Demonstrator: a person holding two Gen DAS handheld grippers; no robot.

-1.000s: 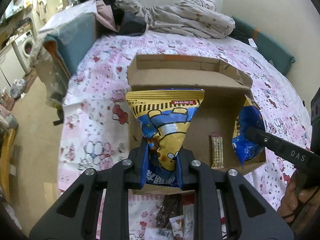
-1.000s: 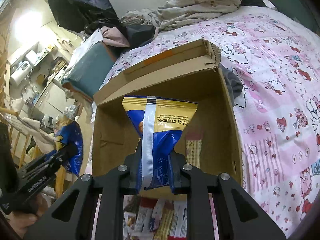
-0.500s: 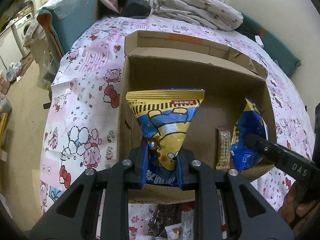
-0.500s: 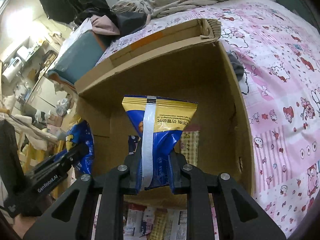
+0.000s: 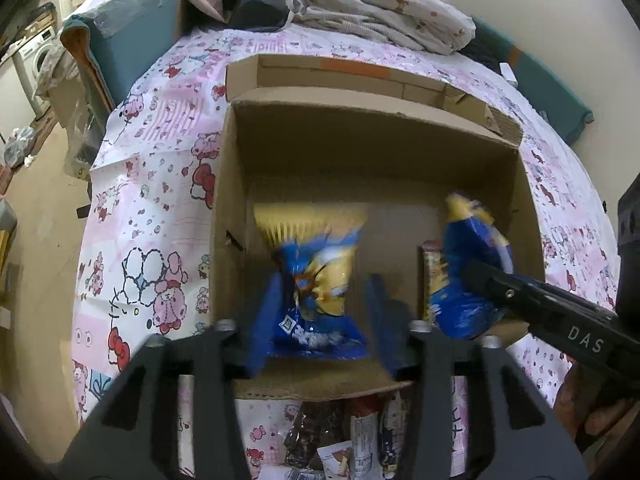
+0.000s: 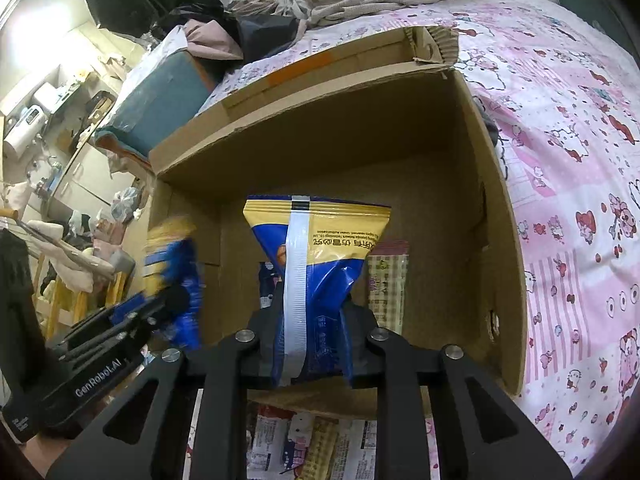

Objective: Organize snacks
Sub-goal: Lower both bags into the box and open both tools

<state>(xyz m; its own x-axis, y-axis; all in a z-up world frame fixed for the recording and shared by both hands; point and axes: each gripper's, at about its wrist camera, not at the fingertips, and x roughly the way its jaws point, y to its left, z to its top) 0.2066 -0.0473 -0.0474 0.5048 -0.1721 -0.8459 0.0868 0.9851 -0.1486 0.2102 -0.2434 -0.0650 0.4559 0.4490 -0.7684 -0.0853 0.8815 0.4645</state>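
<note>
My left gripper [image 5: 326,316] has its jaws spread wide over the near-left part of the cardboard box [image 5: 376,148], and the blue-and-yellow snack bag [image 5: 316,280] sits between the fingers [image 5: 266,320] with gaps either side — blurred, so I can't tell if it rests on the box floor or is in the air. My right gripper [image 6: 316,344] is clamped tight on a second blue-and-yellow bag [image 6: 316,264], back seam facing the camera, held upright inside the box at its near side. In the left wrist view that same bag [image 5: 470,272] shows at the box's right half, pinched by the right gripper's black finger [image 5: 520,296] marked DAS. A thin checkered snack bar [image 6: 388,284] lies flat on the box floor just beside the right-held bag, on its right in the right wrist view; in the left wrist view the bar [image 5: 430,276] is partly hidden behind that bag. The box stands on a pink cartoon-print bedsheet [image 5: 160,184], its far flap folded back. More loose snack packets [image 5: 352,436] lie on the sheet just outside the near wall of the box — also seen under the right gripper [image 6: 320,440]. Crumpled bedding [image 5: 372,12] is piled at the far end of the bed, and a teal cushion [image 5: 132,36] sits at the far left.
</note>
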